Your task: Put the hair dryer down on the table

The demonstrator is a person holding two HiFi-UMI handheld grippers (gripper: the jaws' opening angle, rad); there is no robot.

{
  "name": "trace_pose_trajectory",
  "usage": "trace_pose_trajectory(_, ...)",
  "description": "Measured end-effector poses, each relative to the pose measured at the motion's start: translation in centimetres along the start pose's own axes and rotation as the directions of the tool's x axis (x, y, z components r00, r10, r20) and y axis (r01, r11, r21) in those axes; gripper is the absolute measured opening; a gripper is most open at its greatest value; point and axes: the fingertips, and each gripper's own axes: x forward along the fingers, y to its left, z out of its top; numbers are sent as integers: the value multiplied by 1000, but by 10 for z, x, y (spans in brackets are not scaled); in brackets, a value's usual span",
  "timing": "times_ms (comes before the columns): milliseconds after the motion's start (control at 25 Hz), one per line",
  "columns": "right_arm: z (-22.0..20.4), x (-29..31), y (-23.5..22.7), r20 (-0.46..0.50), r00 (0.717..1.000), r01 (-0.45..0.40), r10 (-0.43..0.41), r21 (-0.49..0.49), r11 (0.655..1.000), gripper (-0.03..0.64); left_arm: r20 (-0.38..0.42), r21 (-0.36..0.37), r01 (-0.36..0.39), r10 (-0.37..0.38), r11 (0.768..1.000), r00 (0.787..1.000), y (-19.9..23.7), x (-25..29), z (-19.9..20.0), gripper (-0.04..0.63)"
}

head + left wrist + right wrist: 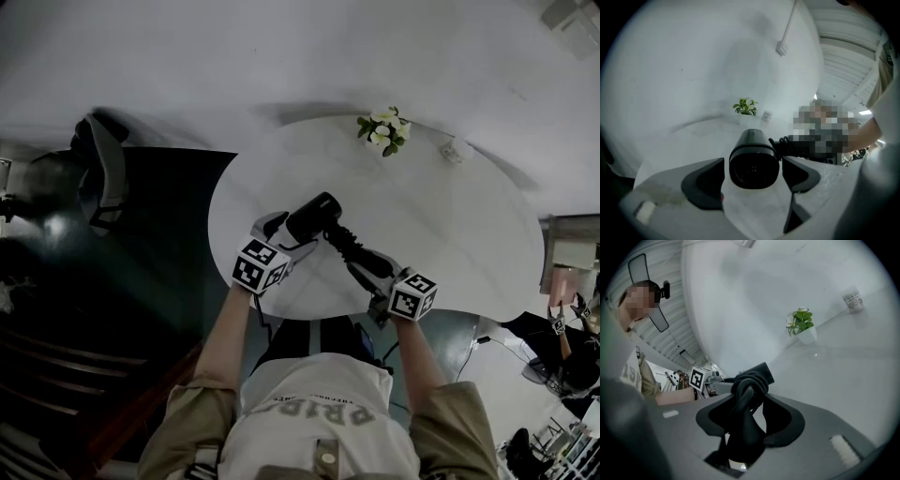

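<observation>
A black hair dryer [317, 217] is held over the round white table [469, 234], barrel toward the far left. My right gripper [370, 281] is shut on its handle, where the cord is wound [749, 394]. My left gripper [286, 236] is at the barrel's rear end [753, 161]. In the left gripper view the barrel sits between the pads [705, 183] with a thin gap on the left side, so the jaws stand open. I cannot tell if the dryer touches the tabletop.
A small potted plant [382, 129] and a little white cup [454, 150] stand at the table's far edge. A dark bag or chair [103, 173] sits left of the table on dark floor. Another person with grippers [562, 319] is at the right.
</observation>
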Motion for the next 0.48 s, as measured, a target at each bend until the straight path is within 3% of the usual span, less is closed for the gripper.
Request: trace_pose_trajectory(480, 5, 4, -24, -109, 994, -25, 17, -69, 997, 176, -28, -33, 5, -6, 999, 1000, 4, 24, -7, 374)
